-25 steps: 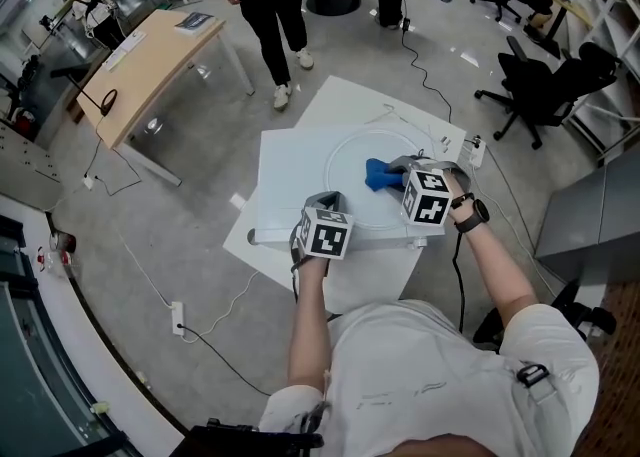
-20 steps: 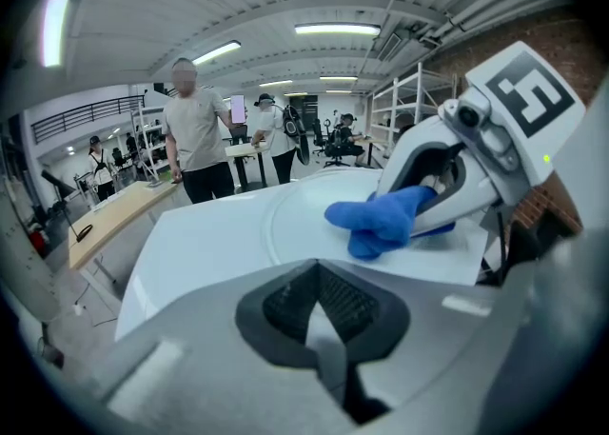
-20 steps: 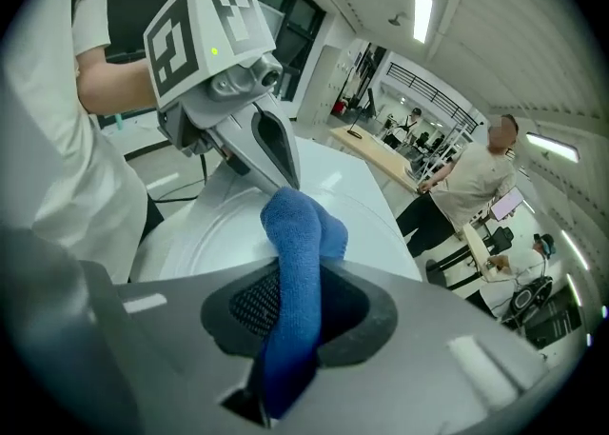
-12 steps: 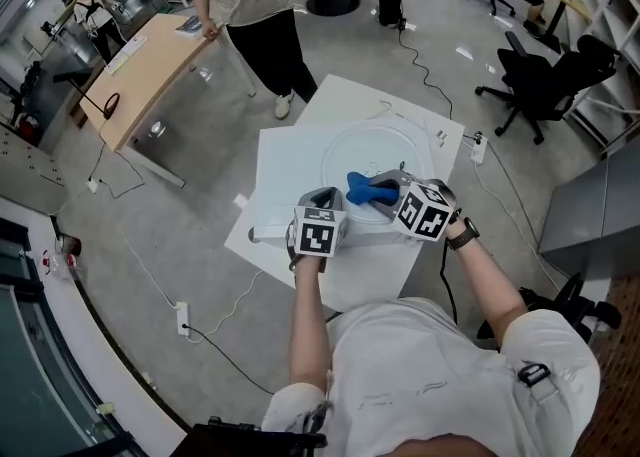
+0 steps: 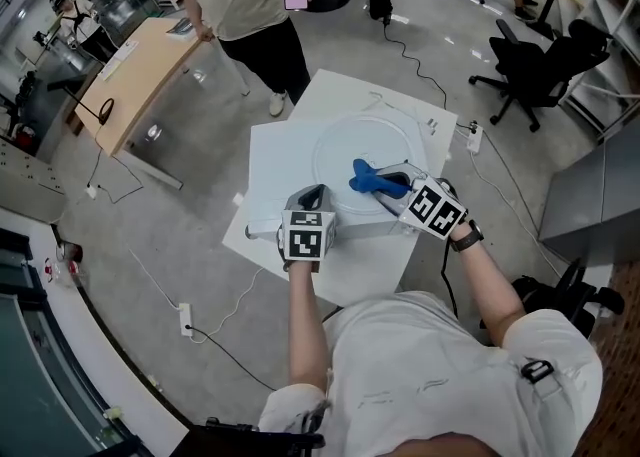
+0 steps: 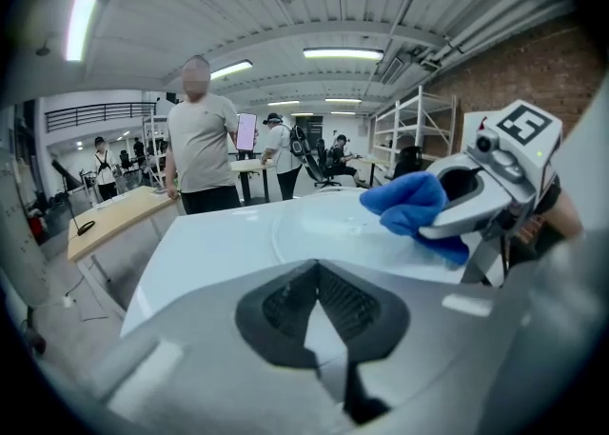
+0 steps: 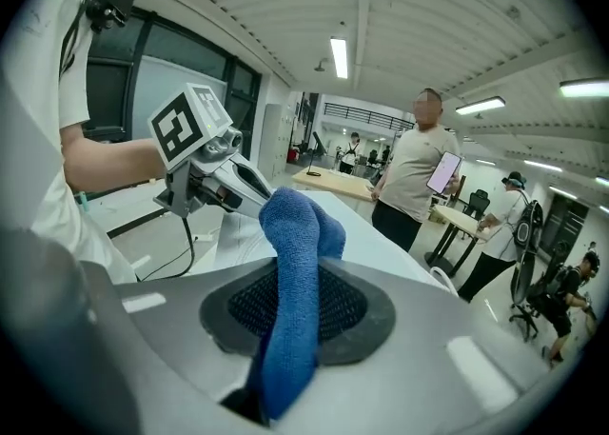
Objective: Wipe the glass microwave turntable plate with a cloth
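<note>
Above white table (image 5: 280, 160), right gripper (image 5: 388, 185) jaws pinch blue cloth (image 5: 366, 178).

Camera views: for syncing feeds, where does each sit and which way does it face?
Head view: on the head, steeply down at table, plate, forearms, left gripper, right gripper.
Left gripper view: along its shut jaws, across the plate to the cloth, right wrist.
Right gripper view: along jaws shut on the cloth, toward the left forearm.
Both gripper views share the bystander.
</note>
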`<state>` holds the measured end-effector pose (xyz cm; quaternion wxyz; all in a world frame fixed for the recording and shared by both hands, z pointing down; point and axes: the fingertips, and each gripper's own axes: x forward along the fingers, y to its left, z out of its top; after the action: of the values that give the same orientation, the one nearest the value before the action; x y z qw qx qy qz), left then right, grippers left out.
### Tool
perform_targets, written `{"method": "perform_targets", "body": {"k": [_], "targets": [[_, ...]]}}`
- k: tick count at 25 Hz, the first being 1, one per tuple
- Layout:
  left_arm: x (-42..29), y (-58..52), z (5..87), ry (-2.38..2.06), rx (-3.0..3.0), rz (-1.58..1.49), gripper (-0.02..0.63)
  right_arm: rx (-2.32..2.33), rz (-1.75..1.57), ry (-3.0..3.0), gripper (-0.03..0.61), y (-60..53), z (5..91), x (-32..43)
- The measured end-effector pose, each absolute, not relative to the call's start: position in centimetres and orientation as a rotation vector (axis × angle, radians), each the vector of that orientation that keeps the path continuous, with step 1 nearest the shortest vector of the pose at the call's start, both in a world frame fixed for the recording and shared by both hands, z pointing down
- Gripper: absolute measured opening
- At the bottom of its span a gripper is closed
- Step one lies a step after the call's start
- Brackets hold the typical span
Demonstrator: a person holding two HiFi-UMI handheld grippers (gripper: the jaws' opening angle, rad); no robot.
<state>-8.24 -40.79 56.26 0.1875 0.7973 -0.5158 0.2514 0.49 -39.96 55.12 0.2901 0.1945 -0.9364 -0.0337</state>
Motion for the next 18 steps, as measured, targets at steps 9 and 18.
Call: {"method": "perform_targets", "body": {"k": [9, 18], "targets": [[-8.8, -39.8, 55.2, -1.554, 2.277, 0.571, 0.003, 0.610, -0.013, -2.565, 0.080, -38.5, 54.3, 1.7], [-6.3, -36.5, 52.7, -1.621, 2.311, 0.372, 0.003, 0.659, 0.030, -2.610, 0.078, -35.6, 54.0, 4.2]]}}
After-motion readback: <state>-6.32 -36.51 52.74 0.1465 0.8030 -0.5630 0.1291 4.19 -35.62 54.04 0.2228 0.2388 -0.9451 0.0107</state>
